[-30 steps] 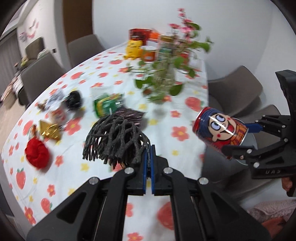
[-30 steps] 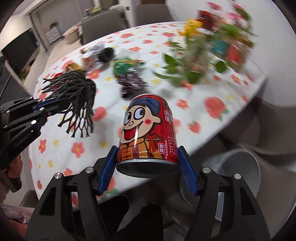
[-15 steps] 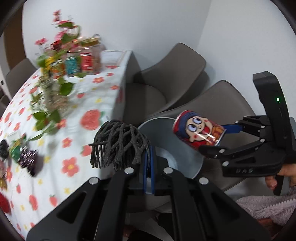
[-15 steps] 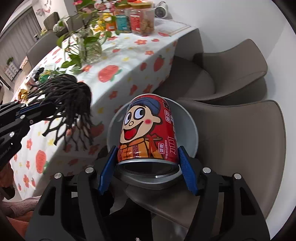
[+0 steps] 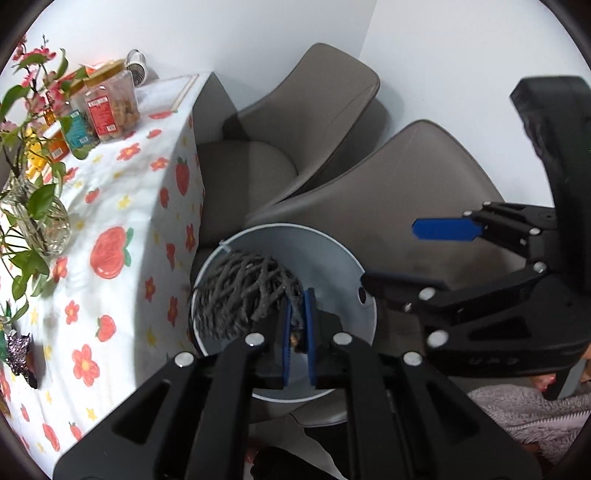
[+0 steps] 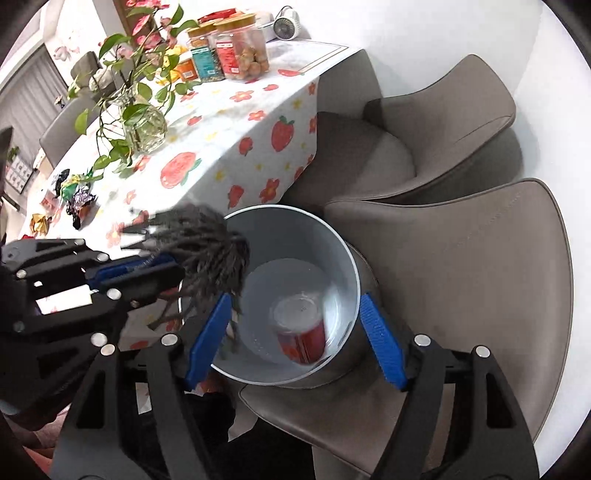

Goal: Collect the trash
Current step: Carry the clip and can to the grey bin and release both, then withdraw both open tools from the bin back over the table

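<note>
A grey bin (image 6: 343, 258) stands on a chair seat beside the table. The red cartoon can (image 6: 304, 338) lies inside it, blurred. My right gripper (image 6: 295, 338) is open and empty just above the bin; it also shows in the left wrist view (image 5: 406, 254). My left gripper (image 5: 298, 328) is shut on a black foam net (image 5: 240, 291) and holds it over the bin's (image 5: 332, 251) left rim. The net (image 6: 199, 243) and left gripper (image 6: 147, 269) show at the left of the right wrist view.
Two brown chairs (image 6: 461, 236) stand against the white wall. The table with a strawberry cloth (image 6: 236, 122) holds a glass vase of plants (image 6: 144, 125), snack jars (image 6: 236, 51), a small fan (image 6: 286, 22) and several wrappers (image 6: 74, 199) further left.
The right gripper has opened and the can has dropped into the bin. The left gripper has brought the foam net lower, over the bin's rim.
</note>
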`<state>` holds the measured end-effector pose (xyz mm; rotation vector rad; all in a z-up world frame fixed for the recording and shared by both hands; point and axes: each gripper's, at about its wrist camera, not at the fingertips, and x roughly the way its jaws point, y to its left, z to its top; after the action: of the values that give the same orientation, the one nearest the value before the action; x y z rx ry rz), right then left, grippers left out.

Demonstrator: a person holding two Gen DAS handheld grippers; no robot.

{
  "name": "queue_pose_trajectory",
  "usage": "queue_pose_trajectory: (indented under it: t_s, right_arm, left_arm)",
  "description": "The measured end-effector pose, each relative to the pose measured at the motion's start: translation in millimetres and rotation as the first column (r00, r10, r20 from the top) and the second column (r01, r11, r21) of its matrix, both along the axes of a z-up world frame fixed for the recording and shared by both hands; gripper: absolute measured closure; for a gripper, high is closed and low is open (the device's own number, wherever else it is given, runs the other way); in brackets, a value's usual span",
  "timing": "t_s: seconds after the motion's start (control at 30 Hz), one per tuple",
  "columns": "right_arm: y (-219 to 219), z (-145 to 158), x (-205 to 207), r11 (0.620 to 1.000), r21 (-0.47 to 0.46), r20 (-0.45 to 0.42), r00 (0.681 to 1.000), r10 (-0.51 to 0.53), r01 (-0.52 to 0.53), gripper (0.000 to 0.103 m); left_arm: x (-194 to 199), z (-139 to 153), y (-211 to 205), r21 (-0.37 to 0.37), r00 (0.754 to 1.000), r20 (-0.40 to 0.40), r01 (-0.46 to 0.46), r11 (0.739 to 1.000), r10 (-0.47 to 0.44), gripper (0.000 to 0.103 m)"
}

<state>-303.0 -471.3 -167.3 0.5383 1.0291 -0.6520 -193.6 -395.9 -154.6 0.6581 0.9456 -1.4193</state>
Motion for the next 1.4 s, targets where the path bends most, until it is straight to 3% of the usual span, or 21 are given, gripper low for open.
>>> queue_pose_trajectory:
  t_s: [0.2, 0.37, 0.57, 0.8, 1.03, 1.23, 1.4]
  right_arm:
    - [-5.4, 2.3, -4.1, 1.000, -0.002, 0.006, 1.000, -0.027, 0.027, 0.033]
    - [-3.1, 5.3, 1.4, 1.000, -0.015, 0.000, 1.000, -0.017, 0.017, 0.033]
    - [1.6, 11.4, 8.9, 0.999, -0.053, -0.020, 1.000, -0.002, 0.001, 0.033]
    - [5.8, 18.7, 10.9, 0.998, -0.067, -0.014, 1.000, -0.002, 0.001, 0.033]
    - [16.8, 24.8, 30.7, 0.996, -0.077, -0.005, 0.999, 0.043, -0.043, 0.033]
    - [35.1, 28.9, 64.9, 0.989, -0.078, 0.011, 0.991, 0.130, -0.129, 0.033]
    - [64.4, 31.7, 110.0, 0.967, -0.079, 0.028, 0.969, 0.244, -0.241, 0.028]
  left_arm:
    - [6.7, -3.8, -2.4, 0.004, 1.000, 0.001, -0.025, 1.000, 0.025, 0.058]
    - [14.8, -0.7, 1.8, -0.012, 0.999, 0.015, -0.047, 0.999, 0.047, 0.048]
    - [26.2, 1.8, 9.5, -0.015, 0.997, 0.011, -0.077, 0.997, 0.077, 0.041]
    - [35.0, 3.6, 18.0, -0.023, 0.995, 0.010, -0.098, 0.995, 0.098, 0.041]
    - [54.5, 8.4, 37.3, -0.027, 0.984, 0.015, -0.178, 0.984, 0.179, 0.036]
    - [80.9, 11.6, 70.5, -0.024, 0.957, 0.022, -0.287, 0.958, 0.288, 0.035]
    - [111.9, 12.8, 113.3, -0.018, 0.911, 0.033, -0.411, 0.911, 0.412, 0.030]
